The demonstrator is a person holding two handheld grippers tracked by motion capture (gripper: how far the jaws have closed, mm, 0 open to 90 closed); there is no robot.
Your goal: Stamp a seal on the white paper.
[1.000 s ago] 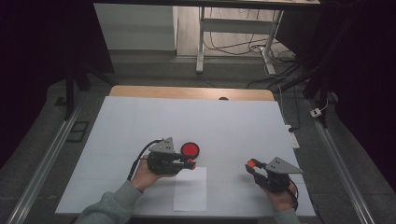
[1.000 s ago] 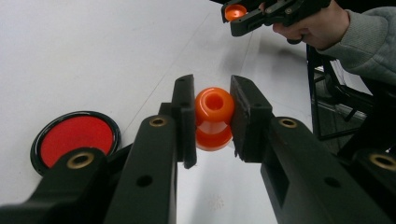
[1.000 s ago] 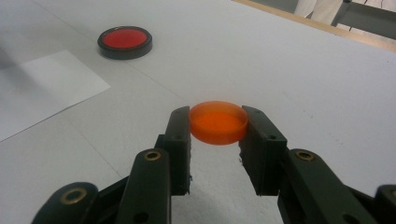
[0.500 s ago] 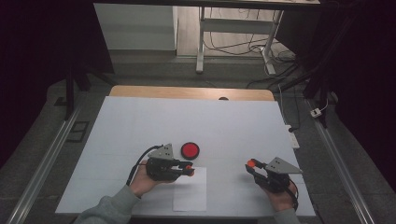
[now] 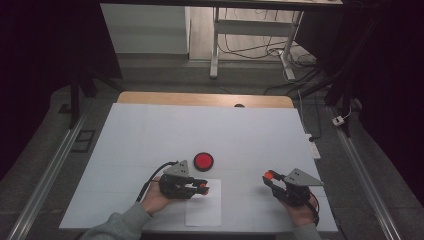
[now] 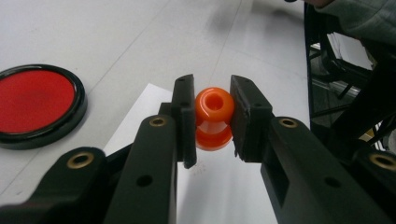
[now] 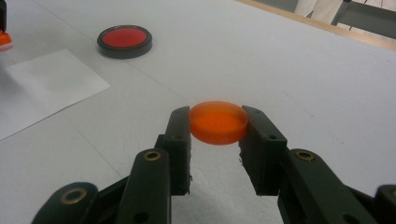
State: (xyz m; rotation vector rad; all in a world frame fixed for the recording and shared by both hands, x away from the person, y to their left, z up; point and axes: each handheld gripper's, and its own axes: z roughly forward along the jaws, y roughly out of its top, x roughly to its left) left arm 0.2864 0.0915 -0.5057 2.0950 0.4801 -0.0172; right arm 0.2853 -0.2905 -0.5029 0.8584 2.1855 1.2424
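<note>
The left hand-held gripper [image 6: 212, 122] is clamped on a small orange spool-shaped piece [image 6: 214, 117], held over the white paper sheet [image 5: 203, 202]. The right hand-held gripper [image 7: 217, 135] is pinching an orange disc [image 7: 218, 122] above the desk [image 5: 150, 135]. Looks like mid-carry; next, the two pieces probably get brought together, with the red-and-black dish [image 5: 203, 161] just beyond the left one.

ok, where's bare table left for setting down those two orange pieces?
Bare: the whole far half of the white table beyond the red disc, plus the strip between the paper sheet and the right hand-held gripper. Crowded: near edge around the left hand-held gripper, over the sheet.
</note>
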